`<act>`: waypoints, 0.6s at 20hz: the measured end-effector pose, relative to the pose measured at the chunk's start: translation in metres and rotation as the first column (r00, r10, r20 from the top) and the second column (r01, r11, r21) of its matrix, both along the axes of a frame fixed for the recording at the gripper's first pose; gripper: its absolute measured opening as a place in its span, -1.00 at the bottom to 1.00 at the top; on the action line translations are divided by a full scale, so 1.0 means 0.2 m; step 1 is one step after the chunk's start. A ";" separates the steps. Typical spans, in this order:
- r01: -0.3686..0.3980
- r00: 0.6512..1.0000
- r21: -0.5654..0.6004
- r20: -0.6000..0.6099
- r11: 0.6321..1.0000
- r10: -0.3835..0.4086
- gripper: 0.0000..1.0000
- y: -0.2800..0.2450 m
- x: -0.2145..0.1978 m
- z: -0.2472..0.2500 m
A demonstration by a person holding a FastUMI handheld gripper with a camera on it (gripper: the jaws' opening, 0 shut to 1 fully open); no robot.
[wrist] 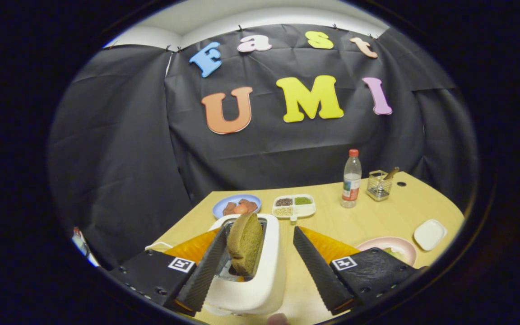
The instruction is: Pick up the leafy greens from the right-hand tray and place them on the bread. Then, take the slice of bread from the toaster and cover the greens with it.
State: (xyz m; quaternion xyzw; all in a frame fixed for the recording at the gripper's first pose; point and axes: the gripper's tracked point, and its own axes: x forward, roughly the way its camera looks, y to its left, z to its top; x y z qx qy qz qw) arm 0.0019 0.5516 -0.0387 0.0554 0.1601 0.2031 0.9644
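A blue plate [236,205] of food is seen at eleven o'clock on the table [368,216]. At centre, the slice of bread [244,243] stands upright in the white toaster [253,271], raised for taking. The tool [260,255] is held wide open astride it, nothing gripped, the left finger close beside the slice. A bottle [351,179], label unreadable, stands at one o'clock; a pink plate [388,247] lies at three.

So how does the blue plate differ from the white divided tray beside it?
The blue plate is round and holds brownish and orange food in one pile; the white divided tray is rectangular, with dark, green and pale contents in separate compartments. Both lie flat on the table, beyond the open gripper and the toaster.
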 end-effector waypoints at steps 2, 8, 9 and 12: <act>0.004 1.000 -0.027 -0.021 1.000 -0.004 0.68 0.04 0.04 -0.03; 0.024 0.998 -0.046 -0.051 0.999 -0.026 -0.13 0.04 0.08 -0.07; 0.023 0.998 -0.041 -0.053 0.999 -0.026 -0.26 0.05 0.09 -0.07; 0.002 0.998 -0.020 -0.069 1.000 -0.004 -0.66 0.07 0.08 -0.06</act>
